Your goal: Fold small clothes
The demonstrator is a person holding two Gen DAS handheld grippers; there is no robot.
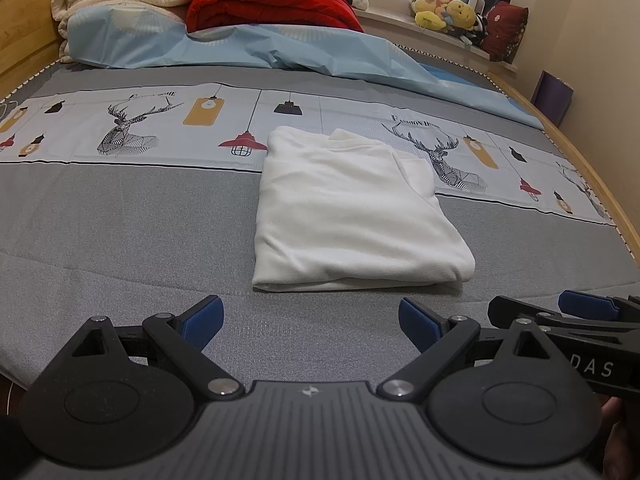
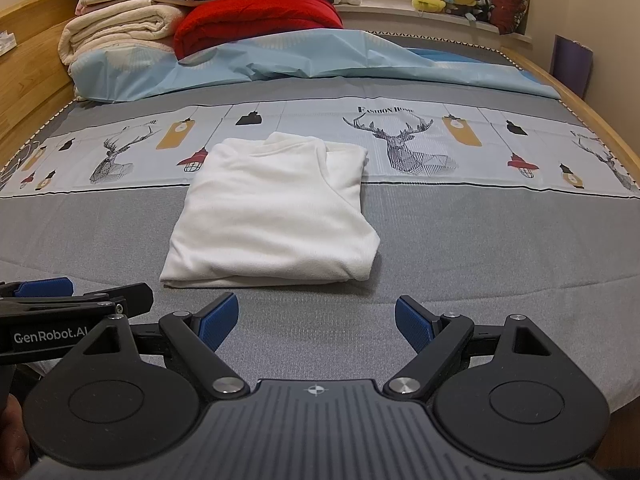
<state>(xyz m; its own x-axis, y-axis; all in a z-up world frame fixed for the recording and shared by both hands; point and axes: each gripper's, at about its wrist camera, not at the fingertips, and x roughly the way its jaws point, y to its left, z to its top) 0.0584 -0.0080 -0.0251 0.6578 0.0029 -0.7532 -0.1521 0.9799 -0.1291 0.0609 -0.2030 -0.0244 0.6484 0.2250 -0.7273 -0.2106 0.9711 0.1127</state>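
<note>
Just ahead of the left claw [image 1: 310,322], a folded white garment [image 1: 352,216] lies flat on the grey bed [image 1: 120,220], its far edge overlapping the printed deer-and-lamp band. That claw is spread wide, its 2 blue pads empty, low over the cover. Beside it to the right, the right claw [image 2: 316,322] is likewise spread and empty, the garment slightly left of its centre line.

The white garment [image 1: 352,208] lies folded into a compact rectangle, flat on the bed [image 1: 120,216], straddling the grey area and the printed band; nothing touches it.
</note>
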